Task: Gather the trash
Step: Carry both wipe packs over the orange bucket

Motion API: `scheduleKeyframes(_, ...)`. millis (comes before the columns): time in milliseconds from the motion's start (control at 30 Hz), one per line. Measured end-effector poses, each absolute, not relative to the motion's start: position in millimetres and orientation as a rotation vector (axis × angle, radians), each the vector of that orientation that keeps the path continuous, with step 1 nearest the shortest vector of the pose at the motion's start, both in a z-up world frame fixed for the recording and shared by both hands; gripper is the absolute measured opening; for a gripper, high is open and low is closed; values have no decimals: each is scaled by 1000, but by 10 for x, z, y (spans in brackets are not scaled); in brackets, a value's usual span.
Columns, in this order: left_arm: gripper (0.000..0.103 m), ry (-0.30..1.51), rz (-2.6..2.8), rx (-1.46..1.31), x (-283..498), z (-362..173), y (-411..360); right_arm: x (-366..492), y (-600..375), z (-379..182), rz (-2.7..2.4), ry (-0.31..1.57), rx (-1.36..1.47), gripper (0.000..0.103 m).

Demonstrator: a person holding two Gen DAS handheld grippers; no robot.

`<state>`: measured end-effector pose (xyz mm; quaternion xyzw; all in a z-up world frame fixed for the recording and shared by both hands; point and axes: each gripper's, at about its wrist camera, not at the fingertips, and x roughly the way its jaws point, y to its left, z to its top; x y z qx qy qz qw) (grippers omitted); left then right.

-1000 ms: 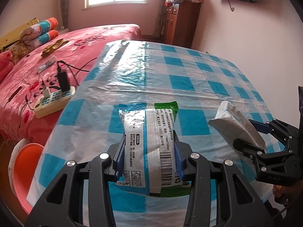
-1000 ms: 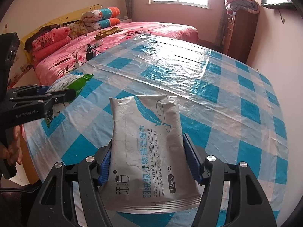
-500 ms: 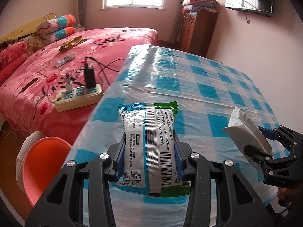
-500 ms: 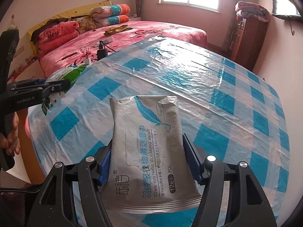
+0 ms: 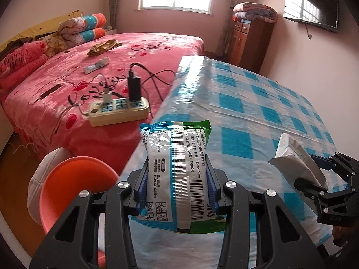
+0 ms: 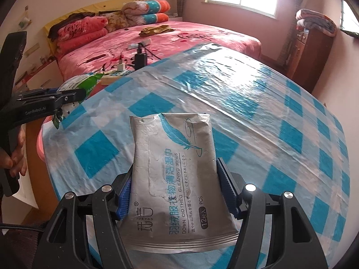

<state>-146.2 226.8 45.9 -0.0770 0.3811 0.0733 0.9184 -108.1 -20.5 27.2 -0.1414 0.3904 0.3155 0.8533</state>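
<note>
Two jaws pinching trash: left gripper [image 5: 177, 192] clamping green packet [image 5: 177, 174], right gripper [image 6: 177, 192] clamping wipes pouch [image 6: 177, 179]; carrying toward orange bin [image 5: 74, 188], likely needing release above it.

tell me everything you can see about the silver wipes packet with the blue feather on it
The silver wipes packet is a flat, crinkled foil-look pouch printed with a blue feather, blue Chinese text, "DOWN CLOTHES CLEANING WIPES" and a resealable flap marked OPEN. It is clamped at both side edges between the blue pads of the right claw, sticking out forward above the blue-checked tablecloth without touching it. From the left wrist view it appears edge-on at the right.
</note>
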Motion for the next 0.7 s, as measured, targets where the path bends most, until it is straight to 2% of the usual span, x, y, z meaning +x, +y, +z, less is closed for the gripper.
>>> scheduleKeyframes(700, 44, 800, 323, -236, -1794, 290, 3167, -1182, 851, 324, 874, 838, -366, 66)
